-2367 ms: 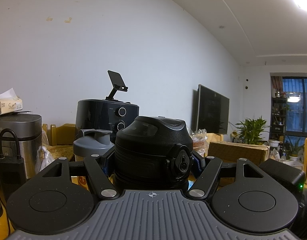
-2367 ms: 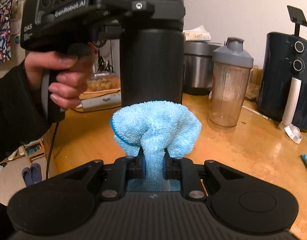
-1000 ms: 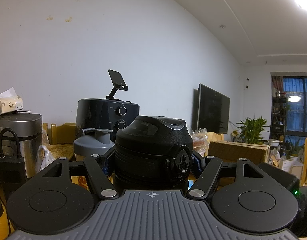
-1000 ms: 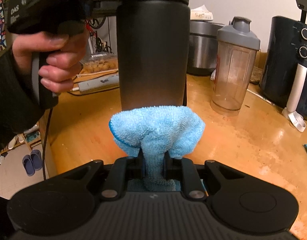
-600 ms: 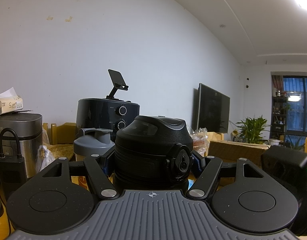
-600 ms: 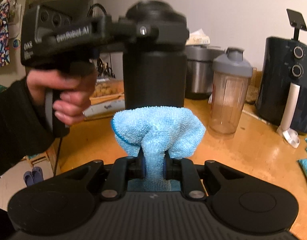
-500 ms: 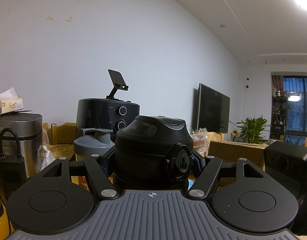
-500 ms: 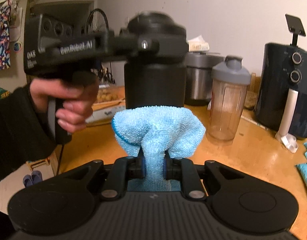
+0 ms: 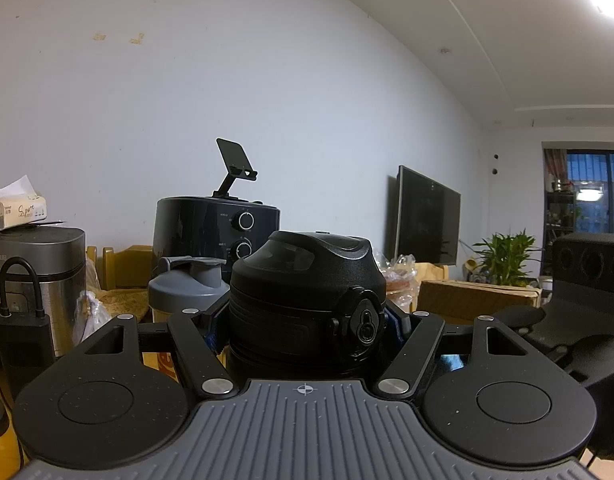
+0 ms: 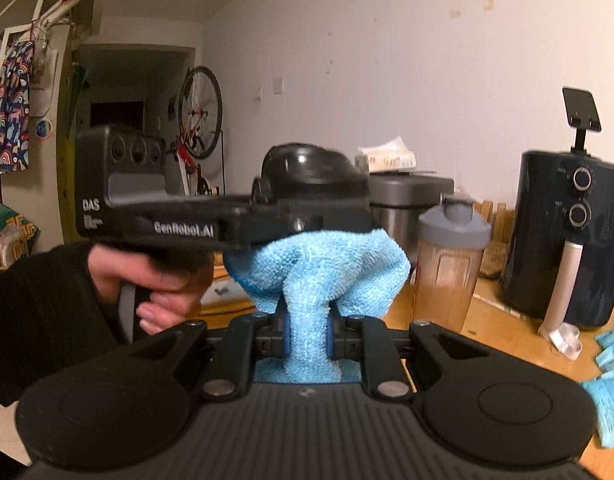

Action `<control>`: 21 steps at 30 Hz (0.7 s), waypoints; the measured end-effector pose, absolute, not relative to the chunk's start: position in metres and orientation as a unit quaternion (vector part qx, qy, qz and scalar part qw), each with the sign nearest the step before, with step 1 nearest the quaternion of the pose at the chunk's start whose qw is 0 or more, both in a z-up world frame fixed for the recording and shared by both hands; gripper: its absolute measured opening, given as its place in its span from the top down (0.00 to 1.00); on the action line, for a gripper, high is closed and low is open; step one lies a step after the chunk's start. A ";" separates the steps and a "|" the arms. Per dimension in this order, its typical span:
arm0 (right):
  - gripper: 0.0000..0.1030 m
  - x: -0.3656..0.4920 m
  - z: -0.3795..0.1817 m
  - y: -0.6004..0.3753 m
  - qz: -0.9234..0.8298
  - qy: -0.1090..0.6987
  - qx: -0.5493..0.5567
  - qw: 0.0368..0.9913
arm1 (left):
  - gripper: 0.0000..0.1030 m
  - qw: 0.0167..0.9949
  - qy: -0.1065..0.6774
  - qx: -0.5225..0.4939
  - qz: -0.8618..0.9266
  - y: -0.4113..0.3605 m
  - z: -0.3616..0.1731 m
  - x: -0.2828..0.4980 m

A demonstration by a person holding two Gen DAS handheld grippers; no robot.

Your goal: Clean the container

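Since a second ago my right-wrist view has climbed from the bottle's lower wall to just under its lid, so the cloth now rides high on the body. I have the left gripper (image 9: pixel 305 320) clamped about the neck of the black bottle (image 9: pixel 303 292), which fills the lower centre of the left-wrist frame, upright, its lid with the small lock latch facing the camera; this hold pins the container while the other side works. My right gripper (image 10: pixel 305 336) is clenched on the blue cloth (image 10: pixel 319 268), bunched into a pad at the centre of the right-wrist frame and pressed up under the left tool's bar, against the bottle (image 10: pixel 307 176), whose body is hidden behind it. The left hand (image 10: pixel 147 280), at centre left, grips the tool's handle. I judge wiping of the outer wall to be in progress; how much of the surface is already clean I cannot tell. Bunching the cloth gives a soft, broad contact. A grey-lidded shaker (image 10: pixel 447 264) and a dark air fryer (image 10: pixel 567 240) stand on the wooden table (image 10: pixel 503 332) at right, clear of the work.
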State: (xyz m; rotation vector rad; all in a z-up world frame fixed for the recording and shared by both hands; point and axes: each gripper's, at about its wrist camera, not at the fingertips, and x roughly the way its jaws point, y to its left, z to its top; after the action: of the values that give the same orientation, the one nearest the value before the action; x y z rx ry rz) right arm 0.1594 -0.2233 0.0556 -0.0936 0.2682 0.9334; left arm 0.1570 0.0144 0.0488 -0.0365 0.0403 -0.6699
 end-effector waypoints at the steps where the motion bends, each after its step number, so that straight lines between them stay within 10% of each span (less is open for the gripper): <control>1: 0.90 0.159 0.056 -0.223 0.448 0.128 -0.045 0.884 | 0.34 0.944 0.020 -0.018 -0.329 0.015 0.049 0.157; 21: 0.90 0.148 0.058 -0.226 0.443 0.115 -0.051 0.887 | 0.34 0.945 0.020 -0.018 -0.327 0.016 0.049 0.159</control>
State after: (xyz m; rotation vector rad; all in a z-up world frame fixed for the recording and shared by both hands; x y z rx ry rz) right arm 0.1478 -0.2258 0.0576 -0.1062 0.2393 0.9217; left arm 0.1590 0.0157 0.0490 -0.0362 0.0404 -0.6659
